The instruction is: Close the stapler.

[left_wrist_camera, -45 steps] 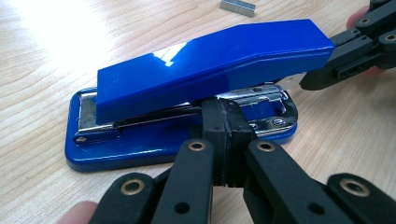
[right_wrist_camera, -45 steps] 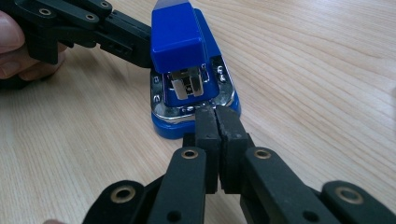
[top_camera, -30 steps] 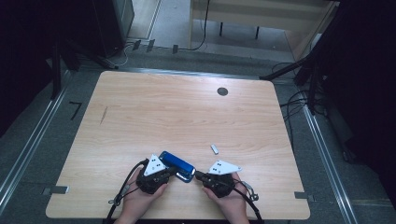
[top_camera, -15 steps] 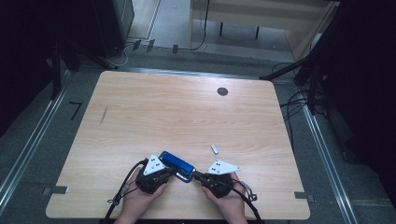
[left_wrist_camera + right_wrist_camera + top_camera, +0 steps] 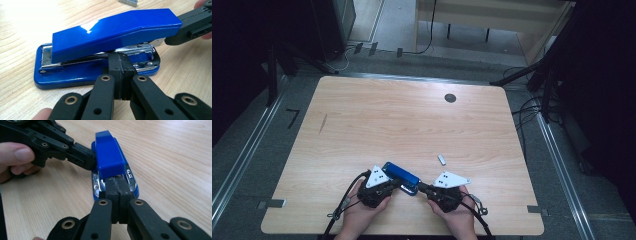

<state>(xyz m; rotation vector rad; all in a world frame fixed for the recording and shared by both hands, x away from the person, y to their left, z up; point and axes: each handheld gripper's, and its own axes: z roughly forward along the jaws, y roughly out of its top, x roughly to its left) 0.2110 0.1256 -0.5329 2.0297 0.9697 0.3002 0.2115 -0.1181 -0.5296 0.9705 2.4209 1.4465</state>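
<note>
A blue stapler (image 5: 401, 176) lies near the table's front edge, its top arm (image 5: 112, 27) raised slightly over the metal magazine. My left gripper (image 5: 397, 184) is shut, jaws pressed together with nothing between them. Its tips (image 5: 120, 62) rest against the stapler's long side, just under the blue arm. My right gripper (image 5: 419, 187) is also shut and empty. Its tips (image 5: 116, 185) meet the stapler's front end (image 5: 108, 157) below the blue cap. The left gripper (image 5: 91, 162) shows in the right gripper view touching the stapler's side, and the right gripper (image 5: 172, 40) shows in the left gripper view at the stapler's nose.
A small strip of staples (image 5: 441, 159) lies on the wood just beyond the stapler, seen too as a strip of staples (image 5: 128, 2) in the left gripper view. A dark round grommet (image 5: 450, 98) sits near the far edge of the wooden table (image 5: 387, 120). Cables trail on the floor around it.
</note>
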